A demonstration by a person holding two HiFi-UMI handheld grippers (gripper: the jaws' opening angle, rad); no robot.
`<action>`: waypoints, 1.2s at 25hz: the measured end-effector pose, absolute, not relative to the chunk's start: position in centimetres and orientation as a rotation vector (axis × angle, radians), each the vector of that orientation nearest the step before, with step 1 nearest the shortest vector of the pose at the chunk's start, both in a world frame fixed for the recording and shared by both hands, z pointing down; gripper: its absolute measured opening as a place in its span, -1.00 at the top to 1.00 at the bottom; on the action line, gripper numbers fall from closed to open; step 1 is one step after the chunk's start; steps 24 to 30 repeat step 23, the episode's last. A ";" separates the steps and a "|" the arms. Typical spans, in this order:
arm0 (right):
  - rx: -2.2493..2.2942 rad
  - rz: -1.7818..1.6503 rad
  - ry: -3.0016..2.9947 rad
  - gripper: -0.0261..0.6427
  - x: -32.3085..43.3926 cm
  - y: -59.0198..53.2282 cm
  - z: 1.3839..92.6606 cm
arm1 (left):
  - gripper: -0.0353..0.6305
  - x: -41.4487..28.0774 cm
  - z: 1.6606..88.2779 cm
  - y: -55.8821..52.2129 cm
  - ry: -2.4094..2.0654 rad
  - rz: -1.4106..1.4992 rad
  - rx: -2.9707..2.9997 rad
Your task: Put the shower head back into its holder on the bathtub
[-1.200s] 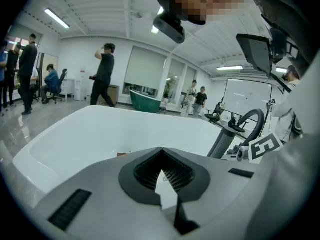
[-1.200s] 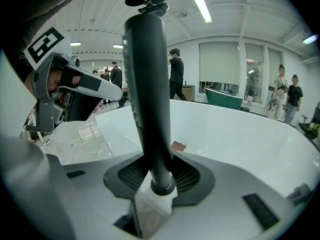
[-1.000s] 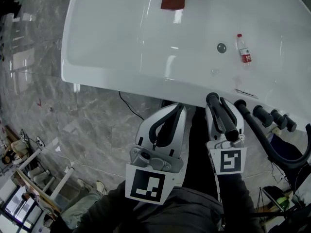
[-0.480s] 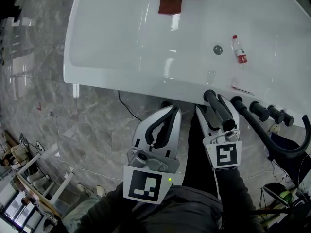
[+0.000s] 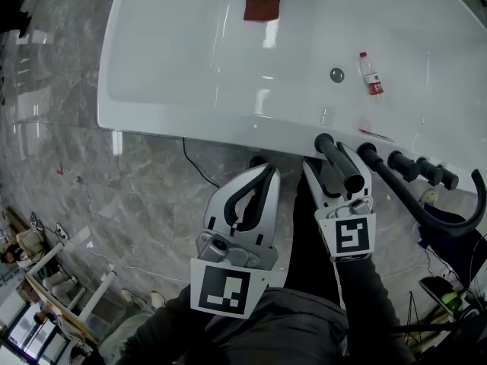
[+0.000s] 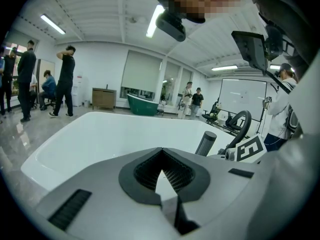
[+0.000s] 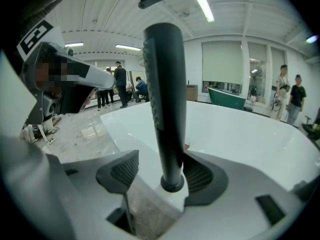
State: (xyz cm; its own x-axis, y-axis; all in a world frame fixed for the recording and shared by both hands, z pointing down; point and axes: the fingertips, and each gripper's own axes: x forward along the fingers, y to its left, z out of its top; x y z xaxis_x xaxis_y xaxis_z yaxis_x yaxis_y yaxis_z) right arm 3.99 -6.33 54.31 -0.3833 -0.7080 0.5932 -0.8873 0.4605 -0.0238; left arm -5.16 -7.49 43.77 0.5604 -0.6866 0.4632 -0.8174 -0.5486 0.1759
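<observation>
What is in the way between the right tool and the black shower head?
Nothing visible is in the way. The right tool's jaws have just been opening, and the shower head stands upright between them. Its lower end is already on the bathtub rim, so no gap is left for anything to block.

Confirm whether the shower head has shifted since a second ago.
No. The shower head keeps its spot beside the spout on the bathtub rim. Only the right gripper has just been opening its jaws, with it between them.
</observation>
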 end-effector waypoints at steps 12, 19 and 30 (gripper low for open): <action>1.311 0.445 -2.207 0.10 2.7 -6.5 54.0 | 0.88 -6.4 42.5 -7.9 -1.281 0.462 2.437; 1.332 0.423 -2.202 0.10 3.9 -6.2 53.3 | 0.88 -5.0 42.1 -7.7 -1.260 0.430 2.455; 1.327 0.422 -2.199 0.10 4.1 -6.2 53.2 | 0.88 -4.9 41.8 -7.8 -1.265 0.423 2.455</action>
